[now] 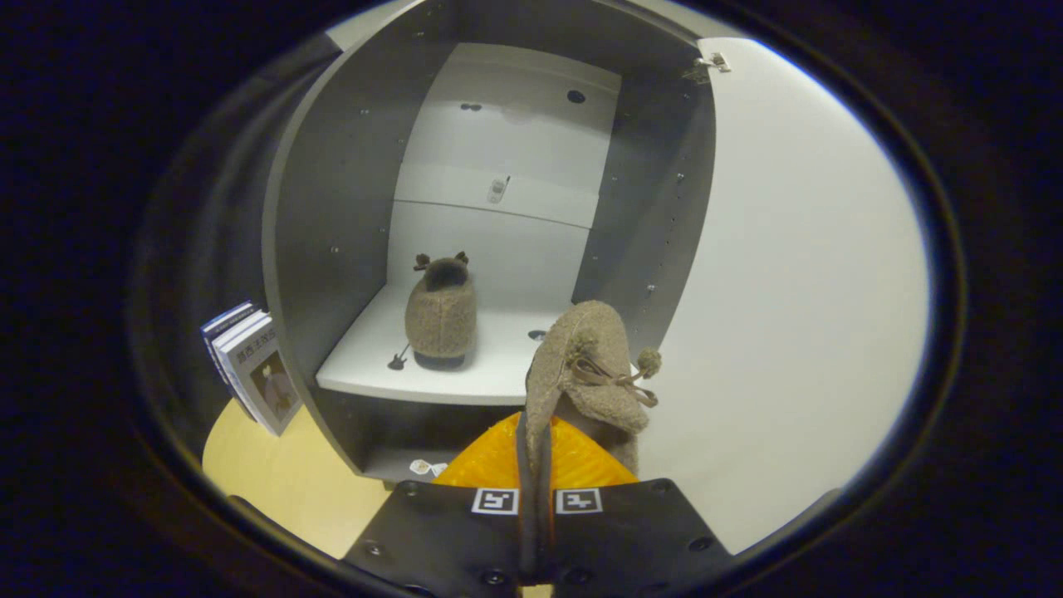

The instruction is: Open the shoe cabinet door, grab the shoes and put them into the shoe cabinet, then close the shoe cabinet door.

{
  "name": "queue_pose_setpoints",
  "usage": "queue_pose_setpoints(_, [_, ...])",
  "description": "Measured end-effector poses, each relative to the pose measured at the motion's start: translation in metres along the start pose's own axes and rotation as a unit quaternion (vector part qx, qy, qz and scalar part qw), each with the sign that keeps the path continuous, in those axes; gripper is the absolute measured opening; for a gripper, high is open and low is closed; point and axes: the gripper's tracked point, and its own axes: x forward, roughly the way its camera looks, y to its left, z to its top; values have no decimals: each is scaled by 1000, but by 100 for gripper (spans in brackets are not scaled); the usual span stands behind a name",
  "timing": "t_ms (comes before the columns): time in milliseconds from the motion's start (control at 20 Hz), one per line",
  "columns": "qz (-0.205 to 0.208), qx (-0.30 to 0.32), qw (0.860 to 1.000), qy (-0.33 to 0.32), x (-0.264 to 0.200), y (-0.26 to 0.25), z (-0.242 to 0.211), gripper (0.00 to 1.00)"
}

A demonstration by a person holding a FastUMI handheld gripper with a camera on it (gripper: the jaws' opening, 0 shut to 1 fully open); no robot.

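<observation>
I am holding a fuzzy brown shoe (585,374) in my claw (536,453); the fingers are standing nearly together, both pressing on the thin edge of the shoe's collar, so the claw is clamped on it with almost no gap. The shoe is hanging upright just ahead of the fingers, its laces and a pom-pom dangling on the side nearer the door, and it is hovering in front of the cabinet's (332,208) shelf (498,374), near the front edge and toward the door side.

The second shoe (441,316) is sitting on that shelf, well inside the cabinet and nearer its other wall, apart from the one I am gripping. It is standing flat, one end facing me. A small dark bit is lying on the shelf just beside it; I cannot tell what it is.

The cabinet door (789,291) is standing wide open, swung out beside the held shoe. Above the shelf, the cabinet's pale back panel is showing a few holes and a small fitting.

Outside the cabinet, against the wall away from the door, a few books (253,370) are leaning upright on the pale yellow counter (282,482).
</observation>
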Motion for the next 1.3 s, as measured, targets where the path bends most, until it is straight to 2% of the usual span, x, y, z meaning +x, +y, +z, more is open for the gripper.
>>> queue_pose_setpoints(550, [9, 11, 999, -43, 101, -2, 83, 2])
queue_pose_setpoints(950, [39, 39, 998, -39, 178, 7, 100, 2])
queue_pose_setpoints(1300, [61, 72, 995, -39, 215, 9, 108, 2])
